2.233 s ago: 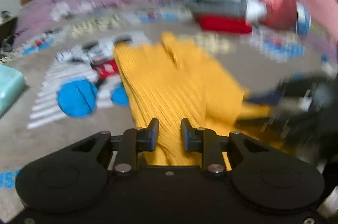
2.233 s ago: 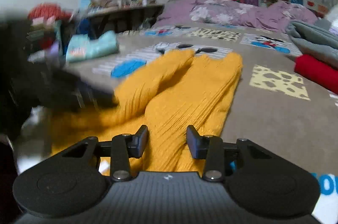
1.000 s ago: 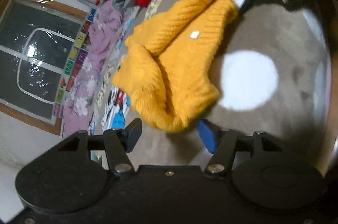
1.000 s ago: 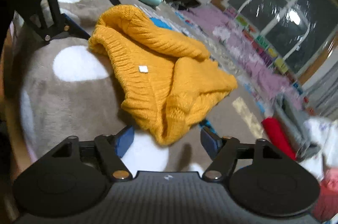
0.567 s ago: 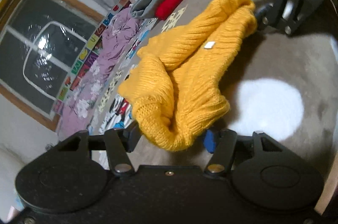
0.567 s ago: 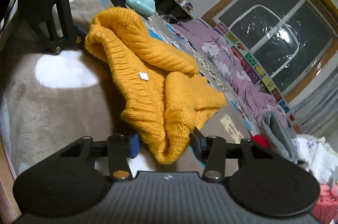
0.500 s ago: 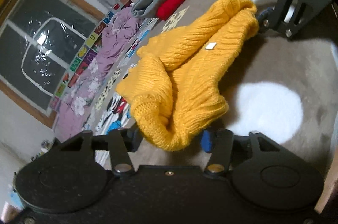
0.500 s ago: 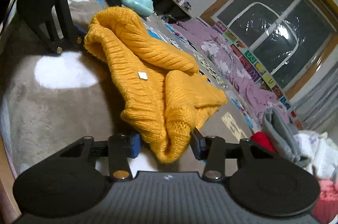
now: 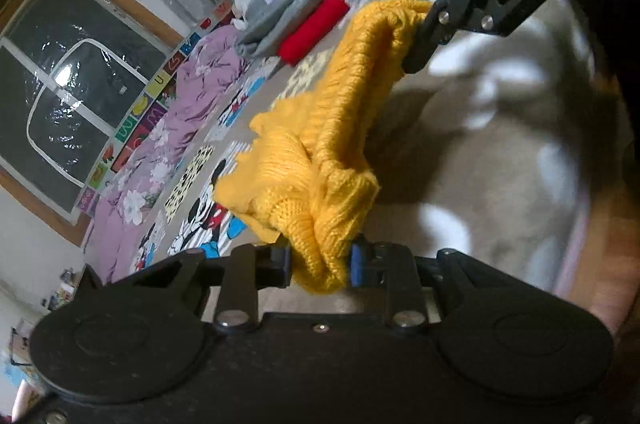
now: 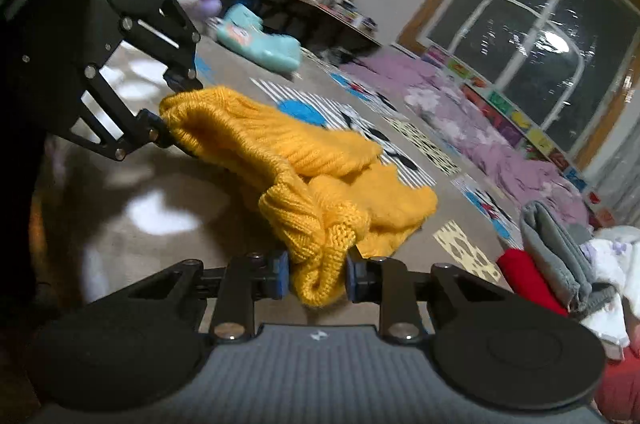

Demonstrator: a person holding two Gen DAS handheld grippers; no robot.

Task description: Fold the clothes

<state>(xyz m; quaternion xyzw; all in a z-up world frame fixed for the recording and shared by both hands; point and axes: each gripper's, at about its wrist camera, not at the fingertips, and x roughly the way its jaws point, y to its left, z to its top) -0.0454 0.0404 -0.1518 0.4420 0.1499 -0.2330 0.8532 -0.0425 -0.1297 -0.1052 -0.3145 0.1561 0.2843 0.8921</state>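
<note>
The yellow sweater [image 9: 332, 144] hangs stretched between both grippers, its length running from one to the other; left gripper [image 9: 320, 264] and right gripper [image 10: 316, 274] have just been closing and each pinches an end above the carpet [image 10: 120, 264].

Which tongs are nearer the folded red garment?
Right. The right tongs, just closed on the yellow sweater, sit beside the red garment; the left tongs, also just closed, hold its far end.
</note>
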